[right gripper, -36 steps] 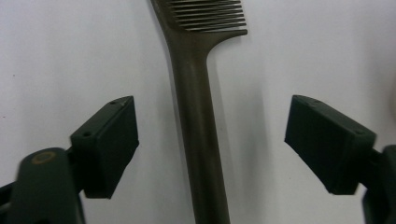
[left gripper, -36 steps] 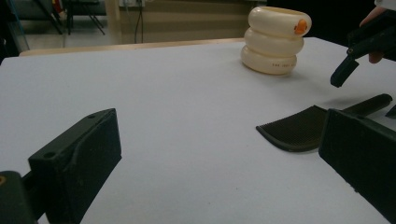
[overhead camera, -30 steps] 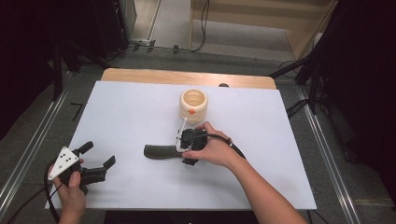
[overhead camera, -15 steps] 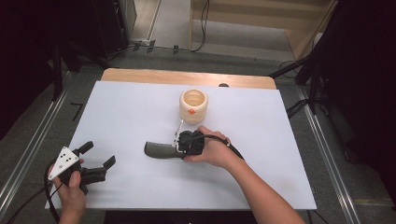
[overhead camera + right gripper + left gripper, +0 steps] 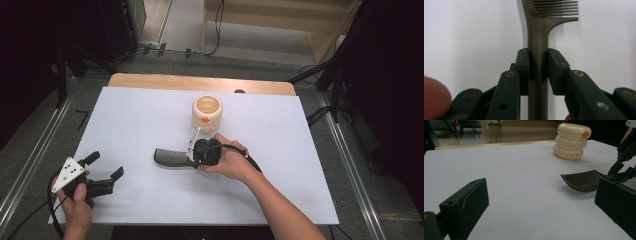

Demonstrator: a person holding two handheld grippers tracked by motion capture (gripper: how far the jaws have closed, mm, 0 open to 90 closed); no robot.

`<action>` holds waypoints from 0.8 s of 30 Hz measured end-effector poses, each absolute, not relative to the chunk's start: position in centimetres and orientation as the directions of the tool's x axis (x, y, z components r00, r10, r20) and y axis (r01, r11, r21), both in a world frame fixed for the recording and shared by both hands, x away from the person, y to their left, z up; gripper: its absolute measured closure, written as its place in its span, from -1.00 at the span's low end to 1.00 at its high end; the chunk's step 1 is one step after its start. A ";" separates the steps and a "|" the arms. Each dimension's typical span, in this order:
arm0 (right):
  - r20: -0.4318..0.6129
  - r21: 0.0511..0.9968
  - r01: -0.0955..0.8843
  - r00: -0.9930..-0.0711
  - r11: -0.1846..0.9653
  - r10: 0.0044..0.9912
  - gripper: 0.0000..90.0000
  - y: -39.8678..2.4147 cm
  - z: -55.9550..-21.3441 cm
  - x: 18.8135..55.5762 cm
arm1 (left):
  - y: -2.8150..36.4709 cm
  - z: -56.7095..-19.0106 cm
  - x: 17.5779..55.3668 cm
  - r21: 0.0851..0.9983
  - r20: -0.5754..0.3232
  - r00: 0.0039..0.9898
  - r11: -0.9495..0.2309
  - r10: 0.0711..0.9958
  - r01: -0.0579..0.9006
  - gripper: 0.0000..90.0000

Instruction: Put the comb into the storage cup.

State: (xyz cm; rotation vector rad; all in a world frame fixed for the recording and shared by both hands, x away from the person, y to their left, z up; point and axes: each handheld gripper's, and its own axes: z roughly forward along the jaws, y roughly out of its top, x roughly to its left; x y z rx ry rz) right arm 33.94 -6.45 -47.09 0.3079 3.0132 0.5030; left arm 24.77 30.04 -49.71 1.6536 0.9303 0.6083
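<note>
While the right gripper [image 5: 537, 72] is clamped on the handle of the dark comb [image 5: 172, 157], having just closed on it, the comb lies flat on the white tabletop [image 5: 300, 150], just in front of the cream ring-shaped cup [image 5: 207, 113]. Well left of the cup, the left gripper [image 5: 105, 167] rests with jaws apart, holding nothing.

Cream ring stack [image 5: 207, 113] just behind comb [image 5: 172, 157].

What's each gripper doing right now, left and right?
Left gripper: open, holding nothing, resting on the table.
Right gripper: shut on the comb handle.
</note>
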 end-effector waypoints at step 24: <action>-0.035 0.540 0.239 -0.952 0.807 0.305 0.57 -9.9 -45.2 32.9 | 29.8 -49.7 24.7 0.956 -0.055 0.560 -0.119 0.827 0.269 -1.00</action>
